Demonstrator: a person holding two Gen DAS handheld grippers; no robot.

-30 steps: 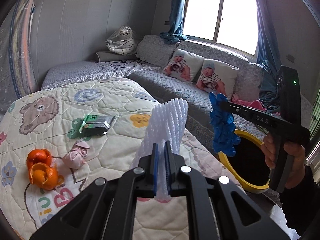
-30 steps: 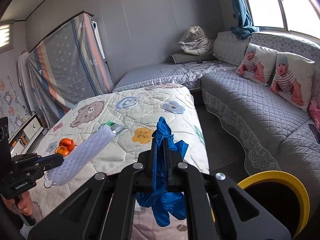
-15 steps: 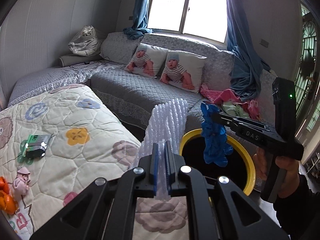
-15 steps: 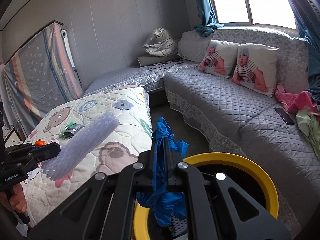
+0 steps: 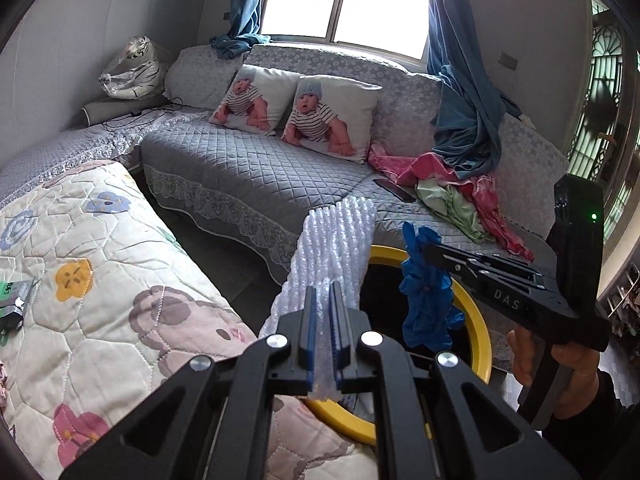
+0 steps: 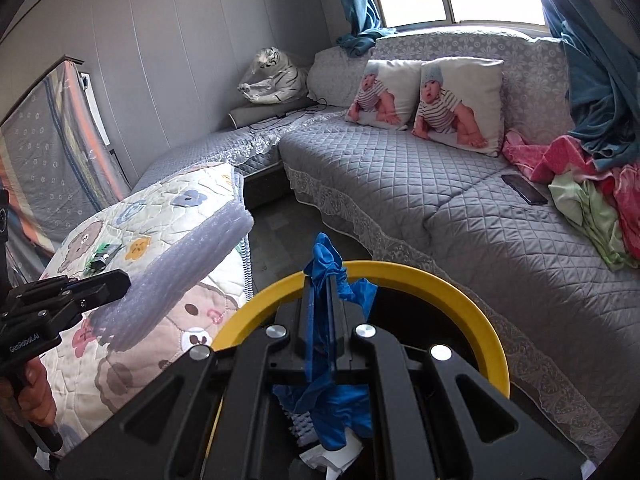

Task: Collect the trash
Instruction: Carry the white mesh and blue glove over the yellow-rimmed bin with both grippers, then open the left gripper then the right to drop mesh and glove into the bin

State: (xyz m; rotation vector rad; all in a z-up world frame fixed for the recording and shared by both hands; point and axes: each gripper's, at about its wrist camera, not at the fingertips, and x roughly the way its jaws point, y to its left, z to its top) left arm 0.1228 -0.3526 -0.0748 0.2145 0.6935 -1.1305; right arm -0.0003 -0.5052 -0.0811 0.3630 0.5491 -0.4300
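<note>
R gripper (image 6: 323, 320) is clamping a blue glove (image 6: 332, 396), hanging right over the yellow-rimmed bin (image 6: 476, 320); L gripper (image 5: 322, 320) is pinching bubble wrap (image 5: 332, 256), bin just ahead-right, so R is nearer.

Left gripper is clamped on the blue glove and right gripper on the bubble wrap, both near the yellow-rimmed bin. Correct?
Swapped. In the left wrist view the left gripper clamps the bubble wrap; the right gripper clamps the blue glove. Both are near the yellow-rimmed bin.
</note>
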